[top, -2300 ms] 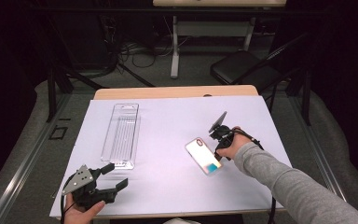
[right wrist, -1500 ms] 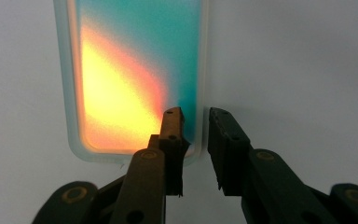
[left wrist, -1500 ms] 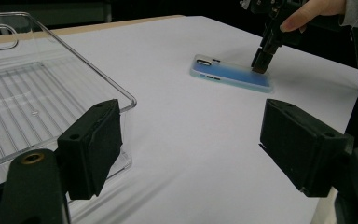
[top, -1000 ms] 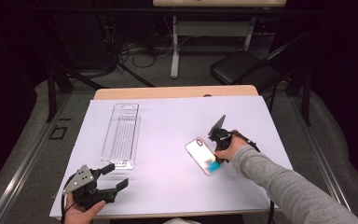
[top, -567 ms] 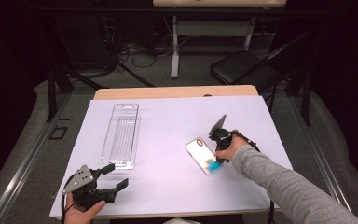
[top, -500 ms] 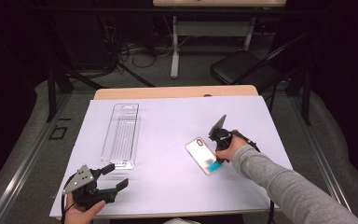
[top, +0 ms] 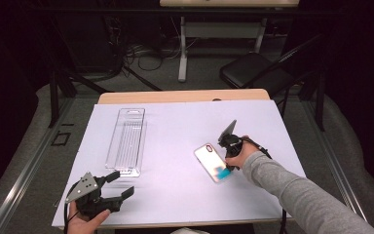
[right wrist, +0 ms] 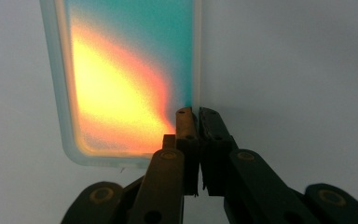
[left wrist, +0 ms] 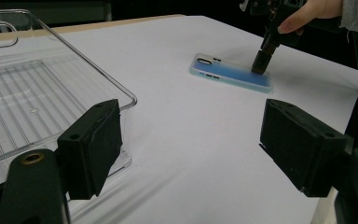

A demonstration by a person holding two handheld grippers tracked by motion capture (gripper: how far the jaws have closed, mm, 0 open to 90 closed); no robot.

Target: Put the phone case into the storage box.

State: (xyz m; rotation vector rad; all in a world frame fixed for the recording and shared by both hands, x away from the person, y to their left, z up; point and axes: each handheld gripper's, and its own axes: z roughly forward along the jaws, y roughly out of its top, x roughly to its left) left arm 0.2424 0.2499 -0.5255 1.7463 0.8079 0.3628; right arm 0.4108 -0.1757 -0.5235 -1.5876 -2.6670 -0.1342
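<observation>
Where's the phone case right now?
In the high view the phone case lies flat on the white table cover, right of centre, with the right tool shut on its right edge and the clear tray well to its left.

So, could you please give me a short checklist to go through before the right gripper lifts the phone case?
1. Right gripper jaws closed on the edge of the translucent gradient phone case: ok.
2. Case lying flat on the white table cover: ok.
3. Firmness of the grip on that thin rim: cannot tell.
4. Left gripper open and well apart from the case: ok.
5. Clear ribbed plastic tray free to take the case: ok.
</observation>
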